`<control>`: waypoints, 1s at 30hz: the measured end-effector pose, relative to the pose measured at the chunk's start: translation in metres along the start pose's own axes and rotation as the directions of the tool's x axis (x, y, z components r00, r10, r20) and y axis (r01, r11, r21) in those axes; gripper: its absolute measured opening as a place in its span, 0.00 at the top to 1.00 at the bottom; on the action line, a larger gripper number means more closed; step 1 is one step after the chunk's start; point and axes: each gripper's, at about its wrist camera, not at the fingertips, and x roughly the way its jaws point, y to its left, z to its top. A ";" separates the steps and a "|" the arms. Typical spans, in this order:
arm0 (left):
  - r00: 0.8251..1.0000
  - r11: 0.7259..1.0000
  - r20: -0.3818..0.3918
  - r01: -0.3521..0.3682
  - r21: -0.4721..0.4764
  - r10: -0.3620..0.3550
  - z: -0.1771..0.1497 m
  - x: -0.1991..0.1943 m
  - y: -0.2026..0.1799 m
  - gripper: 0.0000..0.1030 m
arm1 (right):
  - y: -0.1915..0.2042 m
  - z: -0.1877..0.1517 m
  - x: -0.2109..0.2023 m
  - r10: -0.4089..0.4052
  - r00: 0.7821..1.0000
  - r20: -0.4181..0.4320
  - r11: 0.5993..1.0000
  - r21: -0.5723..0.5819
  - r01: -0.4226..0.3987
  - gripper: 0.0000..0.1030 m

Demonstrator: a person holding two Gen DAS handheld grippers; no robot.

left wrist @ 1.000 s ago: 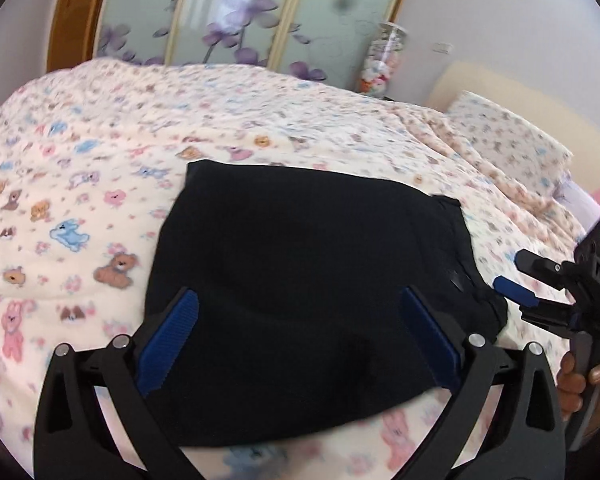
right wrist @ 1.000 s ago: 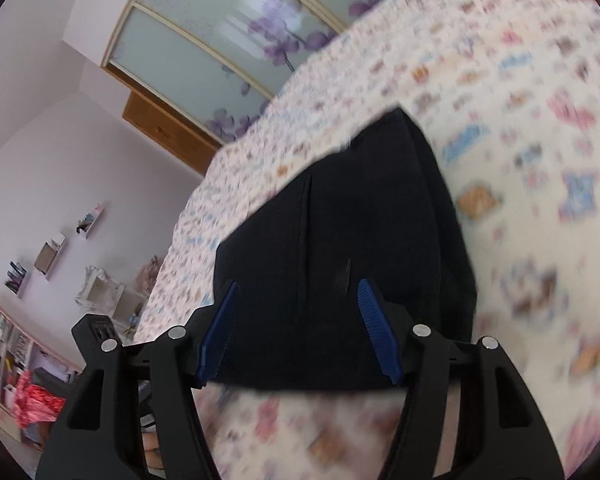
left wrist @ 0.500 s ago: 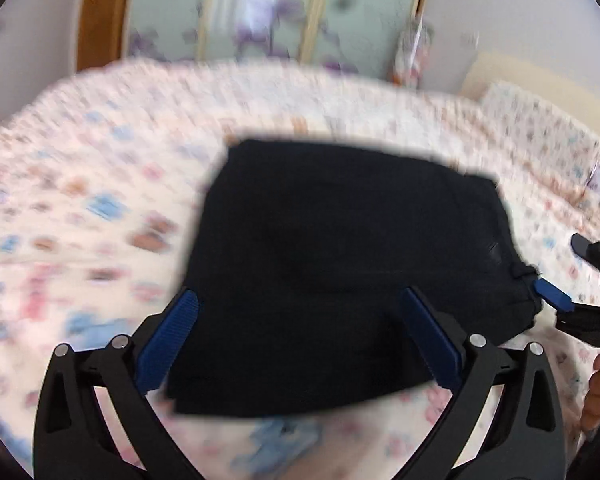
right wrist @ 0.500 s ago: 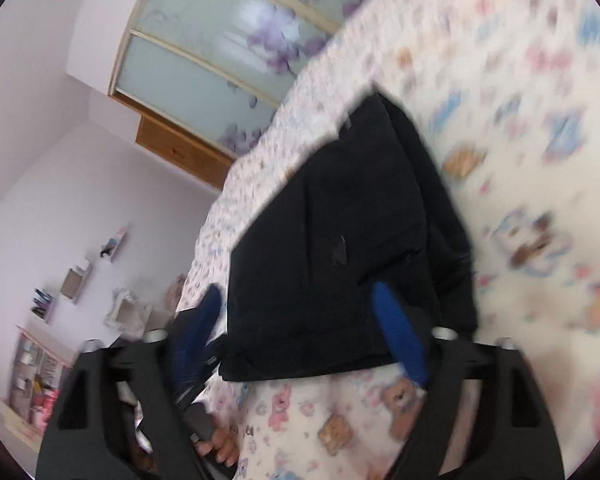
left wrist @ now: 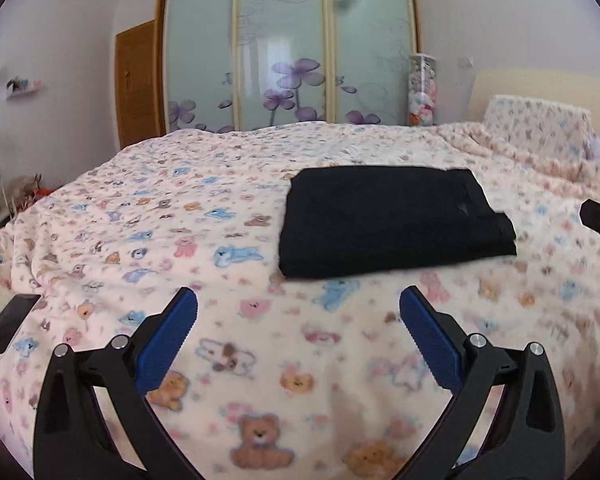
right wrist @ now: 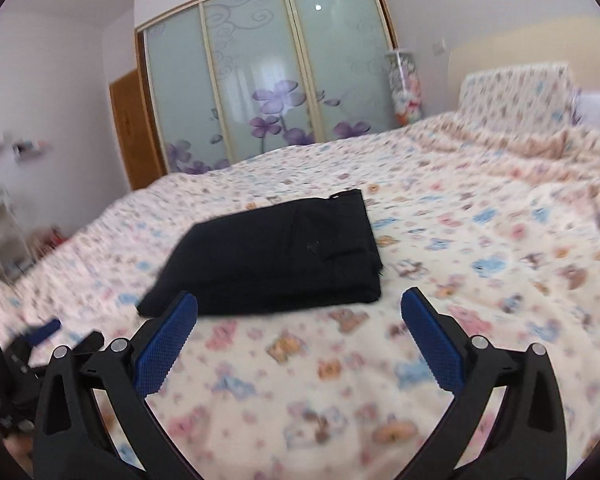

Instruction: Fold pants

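Pants (left wrist: pixel 392 220) lie folded into a flat black rectangle on your bed (left wrist: pixel 180 240), resting on the teddy-bear blanket, with nothing touching them. Your left gripper (left wrist: pixel 298 320) hangs in front of the near edge, its blue fingers (left wrist: pixel 166 338) spread wide and holding nothing. Your right gripper (right wrist: pixel 299 322) sits just short of the pants too, equally splayed and empty. A phone (left wrist: pixel 8 326) lies at the blanket's left edge, and the flowered wardrobe doors (left wrist: pixel 288 52) stand beyond the bed.

Black fingers (left wrist: pixel 100 384), blue ribbed pads (left wrist: pixel 168 340), silver screws (left wrist: pixel 476 340)
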 end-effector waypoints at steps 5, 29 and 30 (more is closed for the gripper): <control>1.000 0.999 -0.005 0.011 0.041 -0.011 -0.005 0.009 -0.011 0.02 | 0.010 -0.019 0.002 -0.019 1.000 0.011 0.999 -0.040 0.019 0.01; 0.998 0.999 -0.064 -0.016 0.035 0.018 -0.010 0.022 -0.020 0.02 | 0.027 -0.038 0.030 -0.135 0.990 -0.050 0.982 -0.140 0.127 0.01; 0.998 0.999 -0.065 -0.019 0.039 0.021 -0.010 0.022 -0.020 0.02 | 0.028 -0.038 0.030 -0.140 0.989 -0.051 0.981 -0.144 0.132 0.01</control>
